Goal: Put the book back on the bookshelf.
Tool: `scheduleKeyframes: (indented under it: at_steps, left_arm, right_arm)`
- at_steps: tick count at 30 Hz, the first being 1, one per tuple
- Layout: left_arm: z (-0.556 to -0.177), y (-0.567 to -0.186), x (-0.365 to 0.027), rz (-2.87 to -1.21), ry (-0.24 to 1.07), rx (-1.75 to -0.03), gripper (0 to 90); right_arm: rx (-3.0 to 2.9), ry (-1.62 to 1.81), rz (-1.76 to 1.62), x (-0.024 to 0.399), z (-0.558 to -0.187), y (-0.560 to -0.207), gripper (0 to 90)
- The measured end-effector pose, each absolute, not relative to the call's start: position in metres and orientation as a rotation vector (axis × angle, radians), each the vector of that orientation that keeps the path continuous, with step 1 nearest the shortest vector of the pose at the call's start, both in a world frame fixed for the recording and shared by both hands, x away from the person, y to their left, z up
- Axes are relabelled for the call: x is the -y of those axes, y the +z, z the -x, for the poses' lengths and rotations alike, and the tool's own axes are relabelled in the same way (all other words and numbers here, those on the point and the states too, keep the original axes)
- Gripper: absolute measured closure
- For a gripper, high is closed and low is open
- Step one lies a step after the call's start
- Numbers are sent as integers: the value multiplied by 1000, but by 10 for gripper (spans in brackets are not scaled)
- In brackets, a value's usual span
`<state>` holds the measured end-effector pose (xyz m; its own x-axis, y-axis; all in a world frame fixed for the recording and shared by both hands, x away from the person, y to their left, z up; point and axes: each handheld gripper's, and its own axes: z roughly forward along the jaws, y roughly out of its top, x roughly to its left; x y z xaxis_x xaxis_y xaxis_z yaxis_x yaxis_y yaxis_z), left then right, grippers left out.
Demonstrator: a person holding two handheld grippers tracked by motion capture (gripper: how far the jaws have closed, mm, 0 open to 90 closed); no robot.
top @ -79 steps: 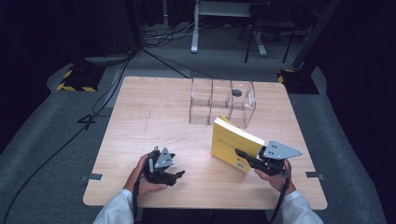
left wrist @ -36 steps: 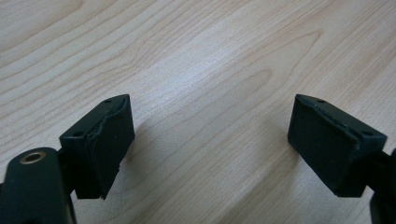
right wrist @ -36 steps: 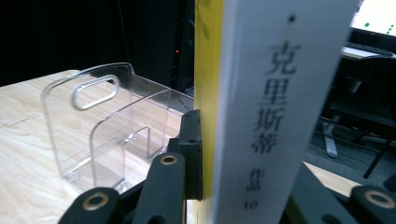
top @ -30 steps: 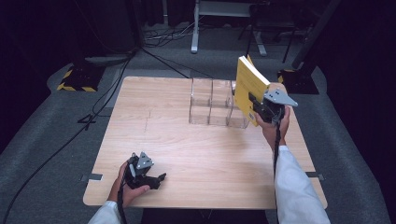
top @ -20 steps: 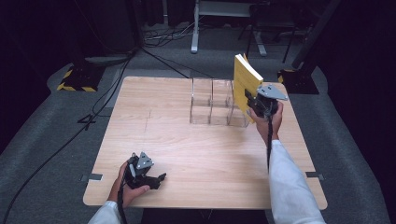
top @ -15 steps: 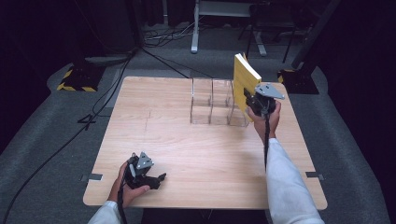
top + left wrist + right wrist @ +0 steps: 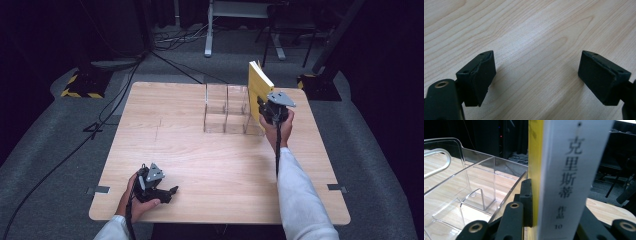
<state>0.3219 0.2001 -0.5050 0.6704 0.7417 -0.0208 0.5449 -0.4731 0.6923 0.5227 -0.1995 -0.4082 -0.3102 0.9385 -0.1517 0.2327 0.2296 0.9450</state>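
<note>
Dark room w/ grey carpet around a light wooden table (image 7: 220,165): in the high view the right gripper (image 7: 267,111) holds a yellow book (image 7: 258,86) upright above the right end of a clear plastic organizer (image 7: 225,109) at the far side, while the left gripper (image 7: 167,190) rests on the table near the front-left edge, well apart from both. Left gripper view: its two black jaws stand wide open over bare wood, w/ nothing between them. Right gripper view: jaws are clamped on the book's bottom part, white spine (image 7: 571,175) w/ dark characters facing the camera, and the organizer's compartments lie just beside it, at the left.
</note>
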Motion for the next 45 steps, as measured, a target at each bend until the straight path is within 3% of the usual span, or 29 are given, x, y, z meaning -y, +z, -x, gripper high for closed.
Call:
scheduleKeyframes:
  at_steps: [30,45]
  left_arm:
    - [-321,-505,-201,-2212,370,-969,154]
    - [-321,-505,-201,-2210,369,-971,154]
  right_arm:
    - [-1681,1191,-1148,201,-512,-438,747]
    - [-1727,1144,-1106,211,-495,-437,653]
